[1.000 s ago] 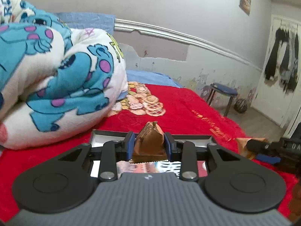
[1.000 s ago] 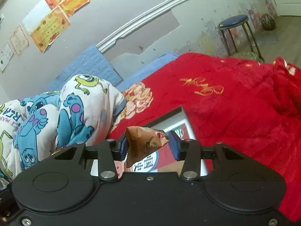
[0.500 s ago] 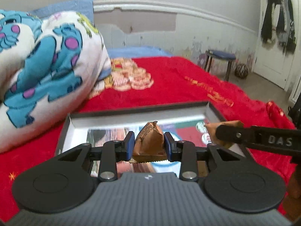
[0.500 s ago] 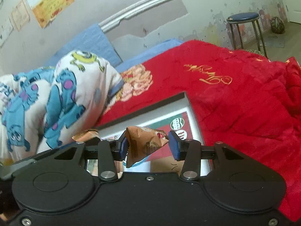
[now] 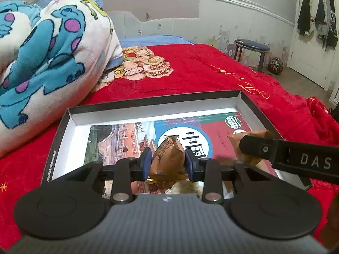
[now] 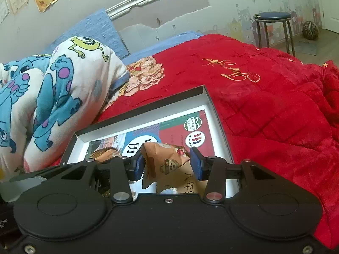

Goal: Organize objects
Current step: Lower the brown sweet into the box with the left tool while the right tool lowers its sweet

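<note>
Fingers (image 5: 146, 163) of the left gripper (image 5: 167, 162) pinch a brown snack packet (image 5: 167, 158) from both sides, held above a shallow open box (image 5: 152, 112) lying on the red bedspread (image 5: 211, 74). The right gripper's arm, with a second packet (image 5: 236, 140), crosses in from the right over the box. A cartoon-print blanket (image 5: 48, 48) is heaped to the left of the box.

From the right wrist view, the right gripper (image 6: 167, 164) clamps its packet (image 6: 167, 160) between blue pads above the same box (image 6: 208, 99), over its right part. The left gripper's packet (image 6: 104, 154) shows at the left. A stool (image 6: 273, 21) stands beyond the bed.
</note>
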Available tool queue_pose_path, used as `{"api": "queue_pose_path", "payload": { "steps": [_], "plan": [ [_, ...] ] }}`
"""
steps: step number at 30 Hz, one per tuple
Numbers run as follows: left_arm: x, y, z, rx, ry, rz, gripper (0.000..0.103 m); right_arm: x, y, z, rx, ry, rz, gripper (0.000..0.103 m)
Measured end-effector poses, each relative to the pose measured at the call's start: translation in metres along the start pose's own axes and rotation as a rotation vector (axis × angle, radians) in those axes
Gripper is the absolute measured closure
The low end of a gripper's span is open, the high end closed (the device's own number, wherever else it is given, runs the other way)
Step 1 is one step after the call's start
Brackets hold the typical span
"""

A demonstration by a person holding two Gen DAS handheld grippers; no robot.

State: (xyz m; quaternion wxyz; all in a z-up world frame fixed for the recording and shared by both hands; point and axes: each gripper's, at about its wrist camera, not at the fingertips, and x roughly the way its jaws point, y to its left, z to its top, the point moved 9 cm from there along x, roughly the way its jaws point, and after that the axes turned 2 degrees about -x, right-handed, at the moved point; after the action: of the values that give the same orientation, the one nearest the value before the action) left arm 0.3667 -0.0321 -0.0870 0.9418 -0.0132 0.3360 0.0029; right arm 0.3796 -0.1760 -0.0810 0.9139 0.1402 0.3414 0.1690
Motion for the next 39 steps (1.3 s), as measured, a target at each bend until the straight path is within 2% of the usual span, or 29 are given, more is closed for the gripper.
{"api": "queue_pose_path", "payload": {
  "steps": [7, 12, 21, 28, 33, 39],
  "plan": [
    [0.004, 0.01, -0.004, -0.048, 0.009, -0.003, 0.065, 0.007, -0.007, 0.003, 0.087, -0.042, -0.022, 0.06],
    [0.006, 0.014, -0.004, -0.048, 0.008, 0.009, 0.065, 0.005, -0.003, 0.002, 0.037, -0.043, -0.047, 0.06],
    [0.008, 0.01, -0.009, -0.035, -0.002, 0.011, 0.065, 0.013, -0.021, -0.003, 0.118, 0.0, -0.037, 0.06],
    [0.009, 0.008, -0.01, -0.034, -0.001, 0.002, 0.064, 0.015, -0.012, -0.004, 0.092, 0.01, -0.04, 0.06],
    [0.01, 0.007, -0.011, -0.036, -0.006, -0.005, 0.063, 0.013, 0.003, -0.003, 0.057, 0.008, -0.007, 0.06],
    [0.011, 0.004, -0.012, -0.03, -0.008, -0.008, 0.061, 0.022, 0.006, -0.013, 0.052, 0.054, -0.005, 0.06]
  ]
}}
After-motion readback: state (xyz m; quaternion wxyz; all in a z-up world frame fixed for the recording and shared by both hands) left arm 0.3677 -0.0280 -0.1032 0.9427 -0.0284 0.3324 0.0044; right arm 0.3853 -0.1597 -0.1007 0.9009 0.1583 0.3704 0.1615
